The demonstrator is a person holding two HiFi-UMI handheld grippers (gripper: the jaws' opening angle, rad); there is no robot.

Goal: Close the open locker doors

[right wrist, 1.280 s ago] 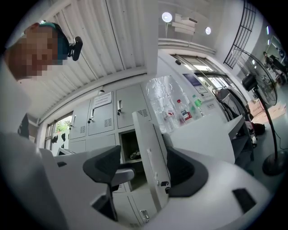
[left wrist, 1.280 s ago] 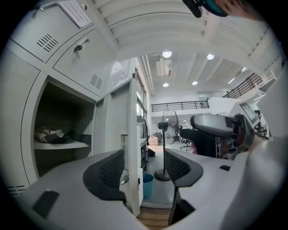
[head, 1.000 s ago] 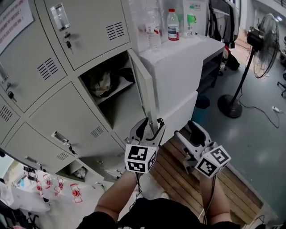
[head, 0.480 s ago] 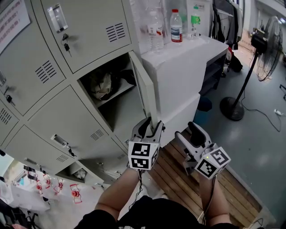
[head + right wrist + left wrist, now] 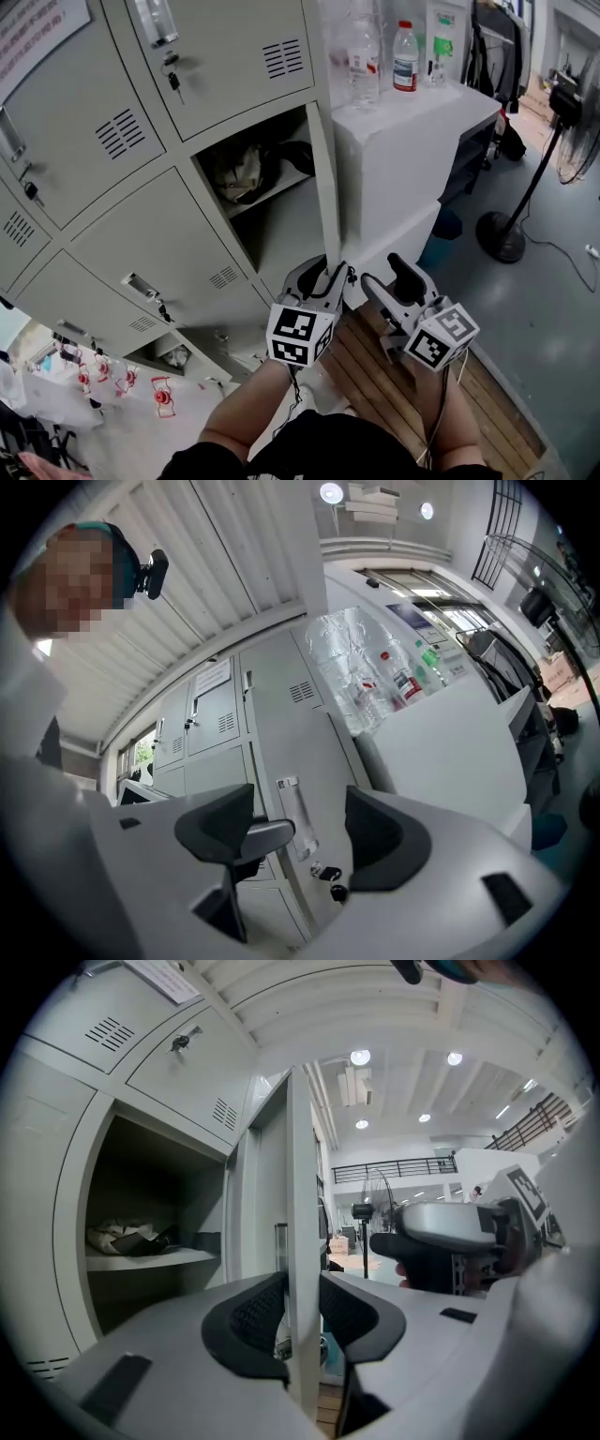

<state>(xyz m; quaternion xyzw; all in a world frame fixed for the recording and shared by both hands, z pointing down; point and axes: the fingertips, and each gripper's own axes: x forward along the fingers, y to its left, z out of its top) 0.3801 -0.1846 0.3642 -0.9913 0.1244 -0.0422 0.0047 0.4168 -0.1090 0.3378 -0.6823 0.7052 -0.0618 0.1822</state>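
Observation:
The open locker door (image 5: 326, 187) stands edge-on to me, hinged at the right of a compartment holding a crumpled bag (image 5: 248, 173). My left gripper (image 5: 328, 277) has just been closing on the door's free edge (image 5: 302, 1241). In the left gripper view both pads (image 5: 258, 1312) press against that edge low down. My right gripper (image 5: 386, 274) hovers just right of the door, open, with nothing between its jaws. In the right gripper view (image 5: 298, 832) it faces the door's outer side (image 5: 291, 752), with the handle and key.
A white cabinet (image 5: 422, 150) with bottles (image 5: 405, 56) stands right behind the door. A lower compartment (image 5: 169, 356) is also open. A standing fan (image 5: 525, 178) is at the right. A wooden pallet (image 5: 366, 366) lies underfoot. The other lockers (image 5: 216, 56) are shut.
The left gripper's jaws have narrowed onto the door edge. The right gripper has moved left, closer to the door and the left gripper. My view has shifted slightly.

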